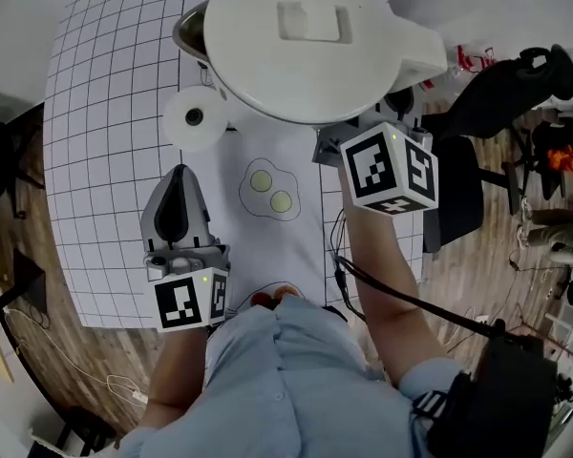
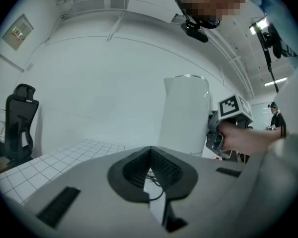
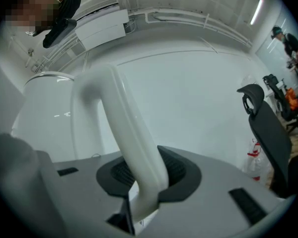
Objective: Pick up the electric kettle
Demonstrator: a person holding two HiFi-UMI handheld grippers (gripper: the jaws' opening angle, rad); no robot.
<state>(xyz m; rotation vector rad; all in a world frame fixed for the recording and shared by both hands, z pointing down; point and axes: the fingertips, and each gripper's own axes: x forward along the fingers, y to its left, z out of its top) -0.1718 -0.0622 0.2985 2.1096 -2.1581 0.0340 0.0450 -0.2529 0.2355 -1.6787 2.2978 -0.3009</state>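
Observation:
The white electric kettle (image 1: 315,36) hangs high above the table, close under the head camera, lid up. My right gripper (image 1: 336,143) is shut on its curved white handle (image 3: 124,128), which runs up out of the dark pads to the kettle body (image 3: 44,118). My left gripper (image 1: 179,175) floats lower left over the gridded mat, shut with nothing between its pads. In the left gripper view the kettle (image 2: 186,113) stands tall ahead and to the right of my left gripper (image 2: 150,170), with the right gripper's marker cube (image 2: 233,108) beside it.
The kettle's round white base (image 1: 194,117) lies on the gridded mat (image 1: 95,160). A metal bowl (image 1: 186,29) peeks out behind the kettle. A fried-egg print (image 1: 270,191) marks the mat. A black office chair (image 1: 477,113) stands at the right, and a second chair (image 2: 17,123) left of the table.

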